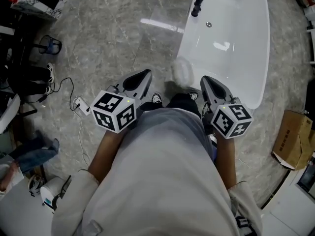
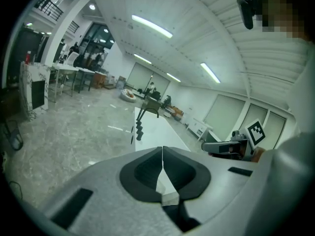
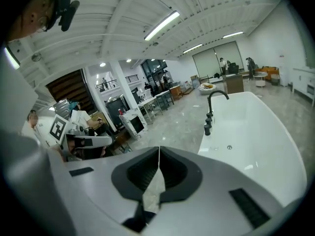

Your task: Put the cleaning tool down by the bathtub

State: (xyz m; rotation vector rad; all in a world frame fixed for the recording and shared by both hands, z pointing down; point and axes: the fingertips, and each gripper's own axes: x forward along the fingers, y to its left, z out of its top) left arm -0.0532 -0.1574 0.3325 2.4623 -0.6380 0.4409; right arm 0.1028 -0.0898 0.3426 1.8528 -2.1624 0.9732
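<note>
left gripper (image 2: 161,151) showing jaws meeting in its own view, gripping nothing, right gripper (image 3: 158,154) likewise pressing together empty, blurred whitish cleaning tool (image 1: 182,73) lying just left of bathtub (image 1: 248,43), appearing in head view only

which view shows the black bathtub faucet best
The right gripper view: the faucet shows whole, curved spout and handles, against the white bathtub. The head view cuts it off at the top edge; the left gripper view shows it small and far off.

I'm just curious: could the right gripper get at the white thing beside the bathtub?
Probably yes: nothing lies between the right gripper and the white thing, but its shut jaws must open.
</note>
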